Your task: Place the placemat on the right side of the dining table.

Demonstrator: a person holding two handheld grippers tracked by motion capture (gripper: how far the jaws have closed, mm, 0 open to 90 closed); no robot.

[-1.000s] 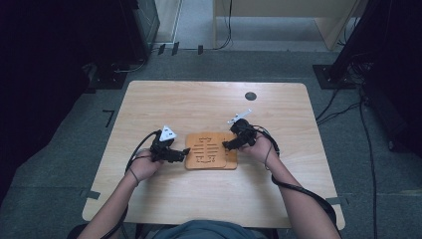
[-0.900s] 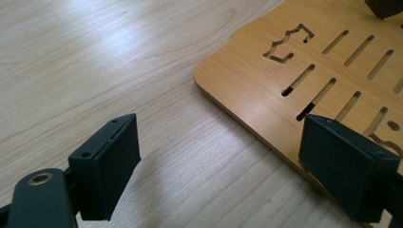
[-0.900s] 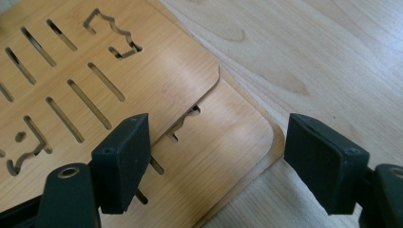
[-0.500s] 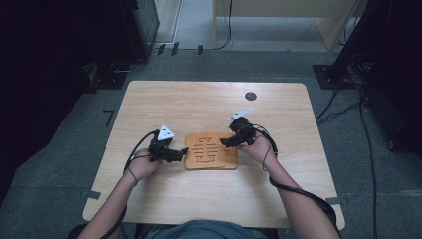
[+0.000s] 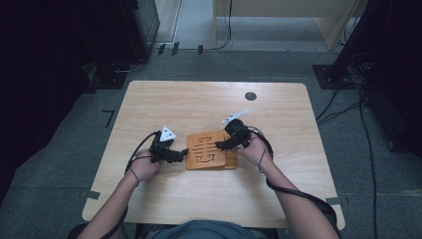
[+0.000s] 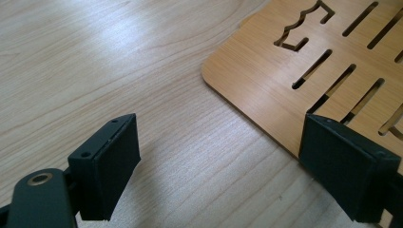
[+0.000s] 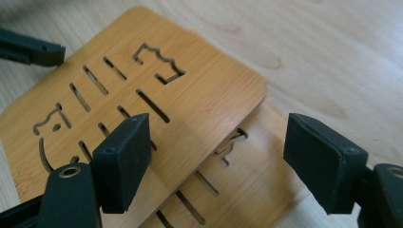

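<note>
Table: I see a pale wood table (image 5: 199, 199) with a small dark round spot (image 5: 250, 96) near its far edge, right of centre.
Top board: an orange-brown wooden board (image 5: 209, 149) with cut-out slots lies flat near the table's middle, between my two grippers. In the right gripper view the top board (image 7: 190, 95) shows long slits and a crown-like cut-out.
Lower board: under it I see a second slotted board (image 7: 247, 175), shifted out so its corner and one side stick past the top one. In the high view it shows as a strip (image 5: 232, 160) along the right and near edge of the stack.
Containers: I make out no box, tray or bowl on the table; the two boards are simply stacked, one on the other.
Left gripper: my left gripper (image 5: 183, 155) sits at the stack's left edge. In its own view the left gripper (image 6: 247, 156) has its jaws spread wide, one over bare table, the other over the board's (image 6: 285, 85) near edge, nothing between them.
Right gripper: my right gripper (image 5: 221, 145) is over the stack's right part. In its own view the right gripper (image 7: 214, 161) is spread wide, jaws straddling the corner where both boards show, gripping nothing.
Floor: grey floor (image 5: 59, 164) with dark equipment and cables around the table.
</note>
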